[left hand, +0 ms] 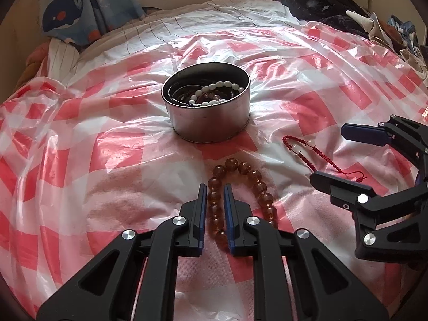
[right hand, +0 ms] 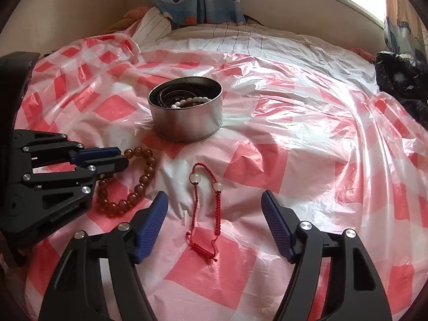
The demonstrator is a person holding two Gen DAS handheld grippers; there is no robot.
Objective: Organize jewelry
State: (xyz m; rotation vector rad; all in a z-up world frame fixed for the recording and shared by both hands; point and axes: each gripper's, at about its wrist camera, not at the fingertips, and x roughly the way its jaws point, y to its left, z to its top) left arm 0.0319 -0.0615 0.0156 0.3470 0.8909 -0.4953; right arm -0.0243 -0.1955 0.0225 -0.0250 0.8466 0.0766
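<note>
Left gripper [left hand: 215,187] pinches one side of the amber bracelet [left hand: 256,184] on the bed's checked sheet [left hand: 80,160]; right gripper [right hand: 214,200] gapes over the red bracelet [right hand: 206,195]; tin [left hand: 206,107] of beads stands just beyond; clothes [left hand: 347,2] lie at the far edge.

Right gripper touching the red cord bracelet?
Apart. Right wrist view: right gripper is open, fingers clear of the red cord bracelet lying between them.
</note>
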